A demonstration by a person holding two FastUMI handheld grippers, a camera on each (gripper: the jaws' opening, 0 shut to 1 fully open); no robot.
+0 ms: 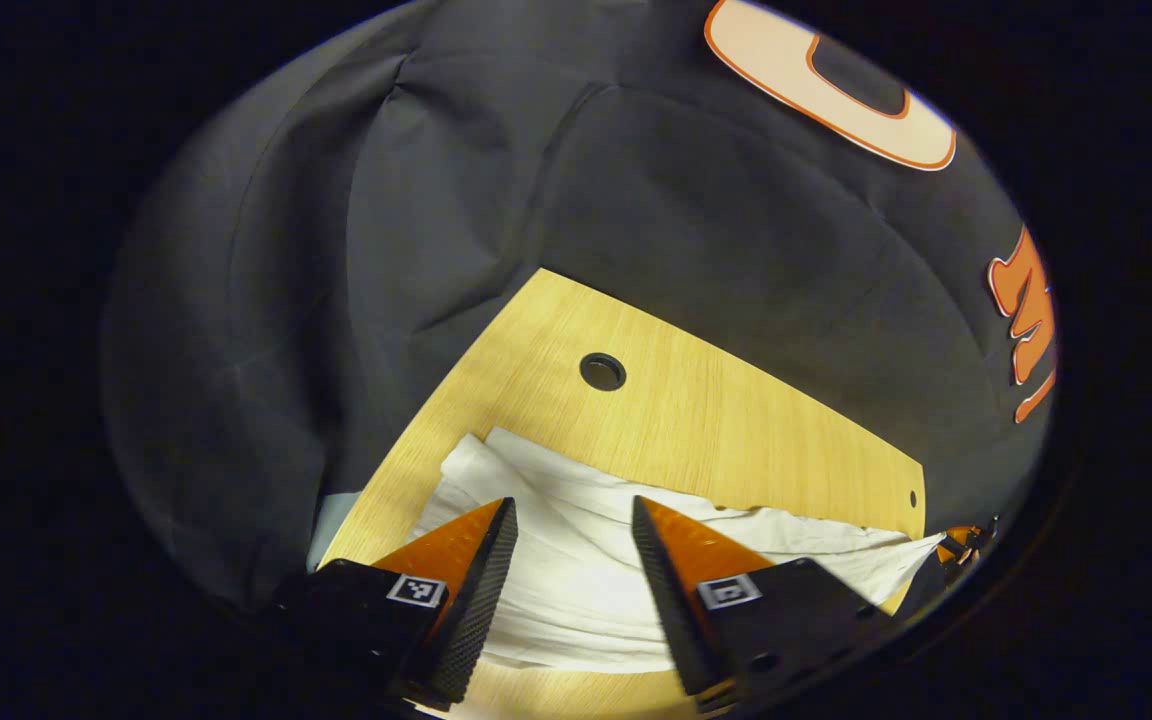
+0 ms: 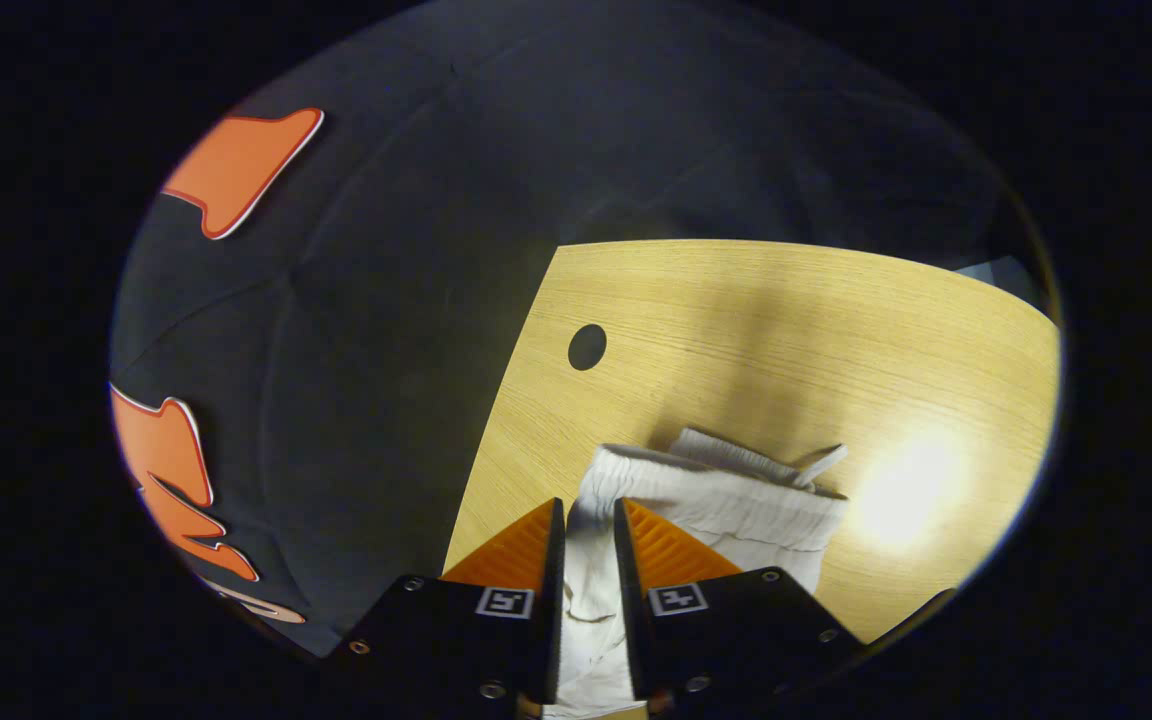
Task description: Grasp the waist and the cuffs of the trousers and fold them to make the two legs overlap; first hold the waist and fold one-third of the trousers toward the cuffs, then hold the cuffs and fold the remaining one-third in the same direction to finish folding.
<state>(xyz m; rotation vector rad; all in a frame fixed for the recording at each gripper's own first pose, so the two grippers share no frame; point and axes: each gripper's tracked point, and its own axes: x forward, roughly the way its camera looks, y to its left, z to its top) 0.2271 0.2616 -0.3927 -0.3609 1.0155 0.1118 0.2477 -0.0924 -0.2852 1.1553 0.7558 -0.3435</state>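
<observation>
Two hand-held grippers are working over white trousers (image 1: 576,560) that are lying crumpled on a light wooden table (image 1: 696,420). Seen in the left gripper view, the left gripper (image 1: 573,520) is hovering with its fingers spread wide, the pale fabric showing in the gap between them and neither finger pressing on it; the cloth is stretching away toward the lower right edge of the table, where a small part of the other gripper (image 1: 966,543) is appearing, too small to make out clearly. A round cable hole (image 1: 603,372) is sitting in the tabletop beyond the trousers, well apart from them. Seen in the right gripper view, the right gripper (image 2: 588,520) is standing with its fingers drawn close together and a band of the trousers (image 2: 726,500) is passing between them; both fingers are apparently pinching it, probably near the gathered waist, whose ribbed band and drawstring end (image 2: 821,464) are lying just beyond the fingertips. The same cable hole (image 2: 587,347) is lying near the table's (image 2: 836,310) left edge.
</observation>
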